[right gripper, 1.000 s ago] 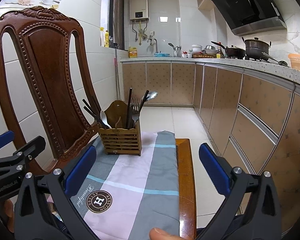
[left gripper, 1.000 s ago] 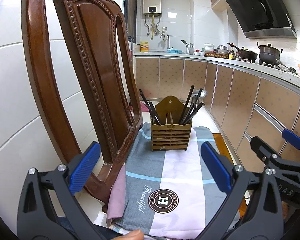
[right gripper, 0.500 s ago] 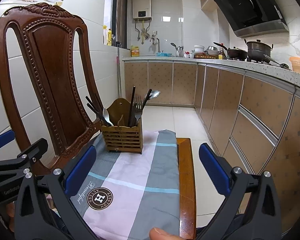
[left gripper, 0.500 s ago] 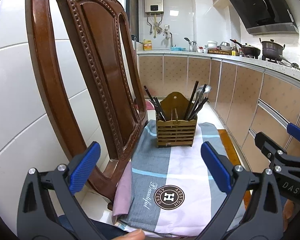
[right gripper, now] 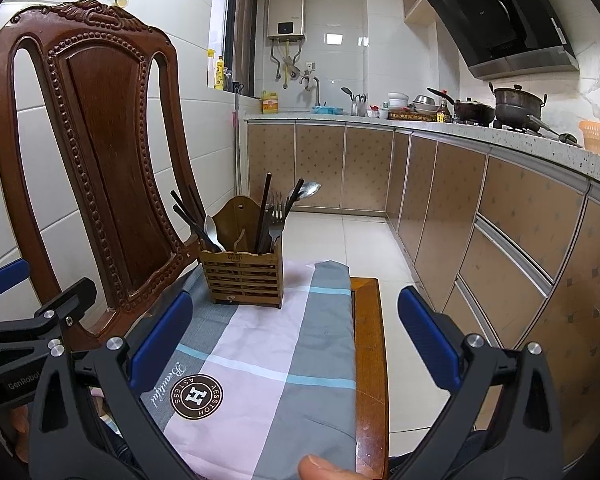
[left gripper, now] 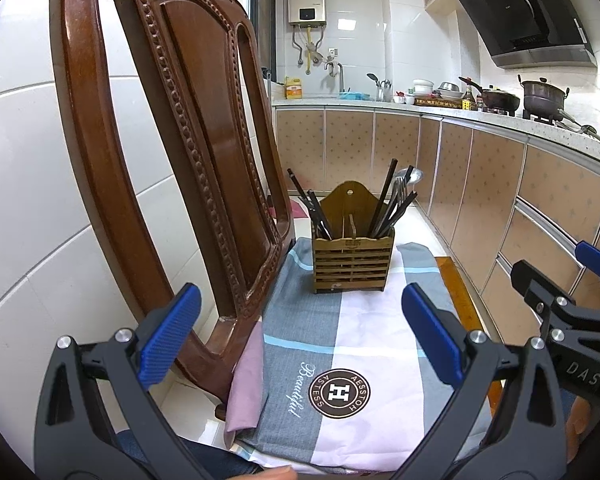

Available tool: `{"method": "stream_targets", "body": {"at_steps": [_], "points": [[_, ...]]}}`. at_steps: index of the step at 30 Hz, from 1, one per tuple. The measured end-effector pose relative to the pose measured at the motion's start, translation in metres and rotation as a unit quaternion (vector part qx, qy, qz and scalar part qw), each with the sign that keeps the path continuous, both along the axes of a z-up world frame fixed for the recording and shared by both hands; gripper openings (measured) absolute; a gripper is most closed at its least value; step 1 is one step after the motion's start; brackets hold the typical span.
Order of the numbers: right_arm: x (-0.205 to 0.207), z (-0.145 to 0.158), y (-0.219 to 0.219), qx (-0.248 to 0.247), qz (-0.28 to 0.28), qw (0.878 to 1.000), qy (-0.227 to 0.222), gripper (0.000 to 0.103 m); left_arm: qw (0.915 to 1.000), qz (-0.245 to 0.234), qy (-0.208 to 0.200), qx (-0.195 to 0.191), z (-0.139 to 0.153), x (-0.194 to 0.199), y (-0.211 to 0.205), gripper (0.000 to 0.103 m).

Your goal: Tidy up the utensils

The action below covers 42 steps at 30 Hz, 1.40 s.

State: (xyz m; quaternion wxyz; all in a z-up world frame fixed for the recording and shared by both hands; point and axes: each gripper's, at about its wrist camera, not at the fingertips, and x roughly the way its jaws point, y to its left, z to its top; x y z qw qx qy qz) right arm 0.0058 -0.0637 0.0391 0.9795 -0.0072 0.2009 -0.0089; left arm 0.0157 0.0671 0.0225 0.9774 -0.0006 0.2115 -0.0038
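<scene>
A slatted wooden utensil holder (left gripper: 352,262) (right gripper: 244,278) stands at the far end of a chair seat covered by a grey, pink and white cloth (left gripper: 340,344) (right gripper: 268,360). Dark chopsticks (left gripper: 314,208) (right gripper: 262,212), a fork (right gripper: 275,218) and spoons (right gripper: 212,230) stick up out of it. My left gripper (left gripper: 300,334) hovers open over the near part of the cloth, with nothing between its blue pads. My right gripper (right gripper: 294,338) is also open and empty, well short of the holder. Each gripper shows at the edge of the other's view.
The carved wooden chair back (left gripper: 188,152) (right gripper: 96,168) rises close on the left, against a white tiled wall. Kitchen cabinets (right gripper: 500,240) and a counter with pots (right gripper: 516,106) run along the right. Tiled floor (right gripper: 340,236) lies beyond the chair. A fingertip (right gripper: 324,466) shows at the bottom edge.
Both cameras have drifted slightly, so the holder and chair back sit a bit more to the right in the views. Both grippers stay open and empty.
</scene>
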Motion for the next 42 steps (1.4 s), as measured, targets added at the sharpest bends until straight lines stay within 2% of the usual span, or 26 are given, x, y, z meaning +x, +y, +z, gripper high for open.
{"method": "stream_targets", "body": {"at_steps": [42], "points": [[0.0025, -0.0033, -0.0034, 0.006, -0.009, 1.0, 0.003, 0.1, 0.9999, -0.009, 0.012, 0.001, -0.0054, 0.0007, -0.0093, 0.099]]}}
